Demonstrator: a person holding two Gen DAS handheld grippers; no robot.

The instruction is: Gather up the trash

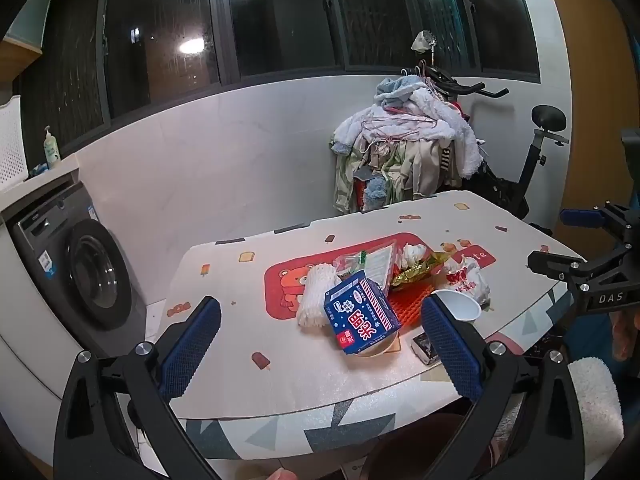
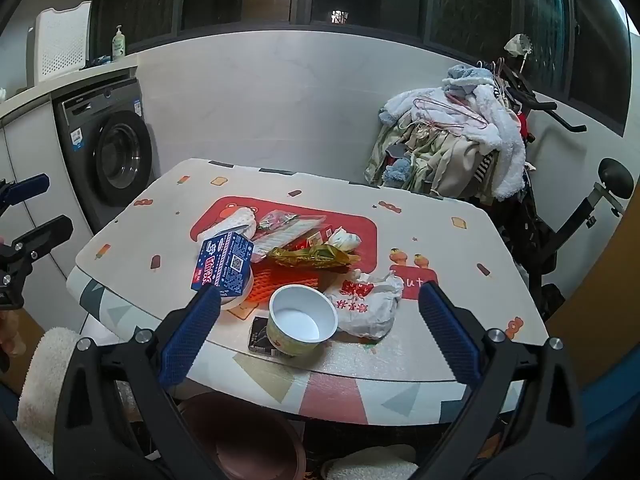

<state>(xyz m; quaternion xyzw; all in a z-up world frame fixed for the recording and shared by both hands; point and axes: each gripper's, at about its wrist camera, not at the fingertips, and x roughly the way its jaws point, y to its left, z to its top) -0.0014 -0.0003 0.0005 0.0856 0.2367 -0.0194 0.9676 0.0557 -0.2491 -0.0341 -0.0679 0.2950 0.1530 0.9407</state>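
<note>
1. The left gripper (image 1: 320, 320) hangs at the near table edge, jaws spread wide and gripping nothing; its blue pads (image 1: 192, 344) frame the trash pile.
2. The right gripper (image 2: 320, 312) is likewise released and empty, tilted down over the table's (image 2: 472, 240) near edge.
3. Closest of the trash is a white paper bowl (image 2: 303, 318), upright, resting on a dark flat packet (image 2: 260, 334).
4. A blue carton (image 1: 362, 318) leans tilted on a second bowl's rim (image 1: 380, 350).
5. Just beside the white bowl lies a crumpled white bag (image 2: 370, 300) with red print.
6. Behind them lie a gold wrapper (image 2: 312, 258), a clear plastic tray (image 2: 288, 228) and a white foam sleeve (image 1: 314, 298), all on a red mat (image 1: 288, 276).
7. Below the table sits something brownish and round (image 2: 248, 444), possibly a bin; too dim to tell.
</note>
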